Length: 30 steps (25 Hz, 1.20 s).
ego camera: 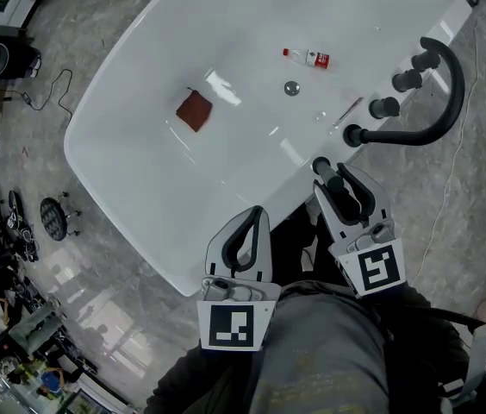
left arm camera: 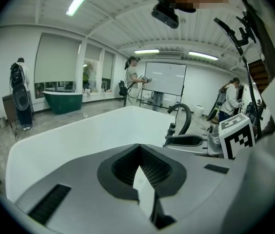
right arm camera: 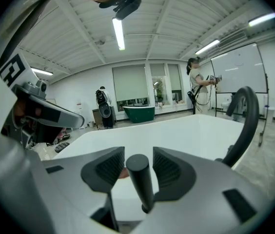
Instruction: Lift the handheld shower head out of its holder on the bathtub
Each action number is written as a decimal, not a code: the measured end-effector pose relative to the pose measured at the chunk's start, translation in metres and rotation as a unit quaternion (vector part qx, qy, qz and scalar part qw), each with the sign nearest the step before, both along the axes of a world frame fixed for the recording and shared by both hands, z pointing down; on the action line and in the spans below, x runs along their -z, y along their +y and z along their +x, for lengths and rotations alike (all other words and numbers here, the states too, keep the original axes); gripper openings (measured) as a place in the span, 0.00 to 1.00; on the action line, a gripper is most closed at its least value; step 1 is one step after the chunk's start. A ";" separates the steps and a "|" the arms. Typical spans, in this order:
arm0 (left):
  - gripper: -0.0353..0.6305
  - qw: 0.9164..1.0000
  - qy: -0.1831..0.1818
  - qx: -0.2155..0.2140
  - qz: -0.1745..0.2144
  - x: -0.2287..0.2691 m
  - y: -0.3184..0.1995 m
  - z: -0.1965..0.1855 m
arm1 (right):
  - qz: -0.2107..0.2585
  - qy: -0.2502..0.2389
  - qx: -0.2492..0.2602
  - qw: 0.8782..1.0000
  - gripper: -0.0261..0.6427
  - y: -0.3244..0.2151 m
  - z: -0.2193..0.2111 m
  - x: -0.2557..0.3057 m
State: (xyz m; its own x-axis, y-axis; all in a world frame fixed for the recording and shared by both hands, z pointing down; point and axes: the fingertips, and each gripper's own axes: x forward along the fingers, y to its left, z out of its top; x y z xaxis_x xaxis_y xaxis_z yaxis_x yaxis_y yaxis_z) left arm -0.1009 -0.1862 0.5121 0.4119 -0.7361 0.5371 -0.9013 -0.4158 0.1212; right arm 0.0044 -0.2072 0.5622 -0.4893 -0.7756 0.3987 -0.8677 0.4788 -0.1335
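Grippers working at the near rim of a white bathtub [ego camera: 152,188], head view and both gripper views. The right gripper [ego camera: 333,179] is reaching over the rim beside the black fittings. Its jaws are standing apart, one on either side of the handheld shower head [ego camera: 321,166]. In the right gripper view this black rod with a round flat top [right arm camera: 139,177] is rising roughly upright between the two ribbed pads [right arm camera: 109,168]. A narrow gap is showing on each side, so the jaws are bracketing it and not clamping it. The shower head is sitting at the tub's edge, just beside a curved black spout [ego camera: 455,80] and a row of black knobs [ego camera: 406,80].

The left gripper [ego camera: 258,211] is hovering over the same rim, apart from the fittings. Its jaw tips are meeting and nothing is lying between them.

On the tub floor, a red-brown cloth [ego camera: 195,110], a small bottle [ego camera: 308,57] and the round drain [ego camera: 291,88] are lying well apart from both grippers.
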 end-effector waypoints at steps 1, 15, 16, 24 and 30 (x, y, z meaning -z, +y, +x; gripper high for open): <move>0.06 1.000 0.000 0.000 0.000 -0.001 0.000 0.000 | -0.002 0.002 0.000 1.000 0.29 0.000 0.001 -0.003; 0.06 1.000 -0.001 0.006 -0.009 -0.004 0.000 0.001 | -0.009 0.018 -0.001 1.000 0.26 -0.002 0.002 -0.011; 0.06 1.000 -0.001 0.006 -0.008 -0.003 0.000 0.001 | -0.009 0.019 0.000 1.000 0.26 -0.002 0.002 -0.010; 0.06 1.000 -0.003 0.012 -0.005 0.004 -0.002 0.002 | -0.002 0.036 0.016 0.999 0.25 -0.003 0.001 -0.007; 0.06 1.000 -0.005 0.024 0.000 0.013 -0.005 -0.001 | -0.009 0.038 0.023 0.999 0.25 -0.002 0.002 -0.006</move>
State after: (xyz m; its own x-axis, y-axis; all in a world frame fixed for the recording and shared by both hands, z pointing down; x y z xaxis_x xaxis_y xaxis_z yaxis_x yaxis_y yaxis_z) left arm -0.1018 -0.1910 0.4995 0.3711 -0.7549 0.5407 -0.9212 -0.3728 0.1118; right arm 0.0064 -0.2095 0.5682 -0.4916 -0.7461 0.4491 -0.8533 0.5157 -0.0771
